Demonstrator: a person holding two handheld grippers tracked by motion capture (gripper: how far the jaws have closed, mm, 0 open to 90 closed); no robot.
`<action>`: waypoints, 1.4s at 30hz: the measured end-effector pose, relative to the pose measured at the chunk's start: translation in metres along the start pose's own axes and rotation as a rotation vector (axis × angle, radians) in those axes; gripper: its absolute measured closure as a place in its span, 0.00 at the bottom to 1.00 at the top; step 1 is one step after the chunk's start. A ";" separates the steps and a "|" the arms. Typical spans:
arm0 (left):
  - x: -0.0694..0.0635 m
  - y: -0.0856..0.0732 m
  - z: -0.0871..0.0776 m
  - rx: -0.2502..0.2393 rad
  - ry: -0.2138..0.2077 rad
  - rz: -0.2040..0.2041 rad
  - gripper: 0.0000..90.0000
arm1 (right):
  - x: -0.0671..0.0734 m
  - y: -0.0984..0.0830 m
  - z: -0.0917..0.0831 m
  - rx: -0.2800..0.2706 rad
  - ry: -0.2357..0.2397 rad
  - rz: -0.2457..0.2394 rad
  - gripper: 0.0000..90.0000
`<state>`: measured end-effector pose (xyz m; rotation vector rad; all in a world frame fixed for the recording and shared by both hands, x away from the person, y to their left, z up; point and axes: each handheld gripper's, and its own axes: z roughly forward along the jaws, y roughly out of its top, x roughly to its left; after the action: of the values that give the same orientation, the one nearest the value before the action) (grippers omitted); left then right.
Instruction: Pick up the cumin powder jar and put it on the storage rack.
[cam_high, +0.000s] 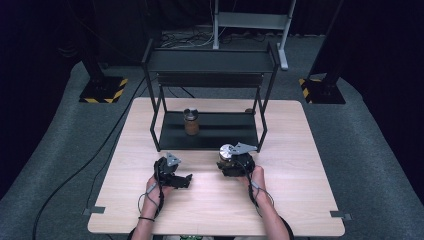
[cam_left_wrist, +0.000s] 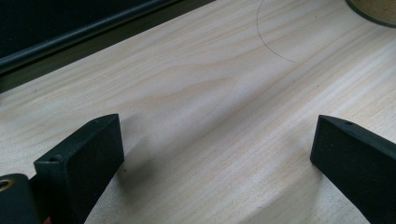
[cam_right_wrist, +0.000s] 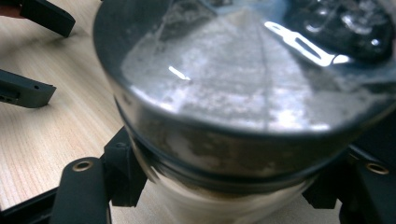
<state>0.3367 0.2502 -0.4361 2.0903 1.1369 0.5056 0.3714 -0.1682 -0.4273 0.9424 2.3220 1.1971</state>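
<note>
A glass jar with a shiny metal lid (cam_high: 226, 151) stands on the wooden table (cam_high: 210, 210) just in front of the black shelf rack (cam_high: 225, 131). My right gripper (cam_high: 231, 164) is shut on this jar; in the right gripper view the lid (cam_right_wrist: 243, 79) looms large, with black pads (cam_right_wrist: 122, 173) pressed on the glass below it on both sides. My left gripper (cam_high: 188, 179) lies low on the table to the left, its jaws wide open over bare wood (cam_left_wrist: 217, 154). A second jar with brown contents (cam_high: 191, 122) stands on the rack's lower shelf.
The rack's black base edge (cam_left_wrist: 70, 32) runs close past the left gripper. A small brown object (cam_high: 249, 111) sits behind the rack's right leg. Cables trail from both grippers along the person's forearms. A round brown rim (cam_left_wrist: 373, 9) shows at the top right of the left gripper view.
</note>
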 end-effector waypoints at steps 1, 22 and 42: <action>0.000 0.000 0.000 0.000 0.000 0.000 0.03 | 0.001 0.000 0.000 0.000 -0.002 -0.001 0.33; 0.000 0.000 0.000 0.000 0.001 0.001 0.03 | 0.006 0.001 -0.001 0.003 -0.029 -0.004 0.34; 0.000 0.000 0.000 0.000 0.001 0.004 0.03 | 0.006 0.000 -0.010 -0.003 -0.071 0.022 0.33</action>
<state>0.3364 0.2499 -0.4360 2.0924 1.1339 0.5086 0.3613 -0.1700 -0.4215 0.9960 2.2592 1.1565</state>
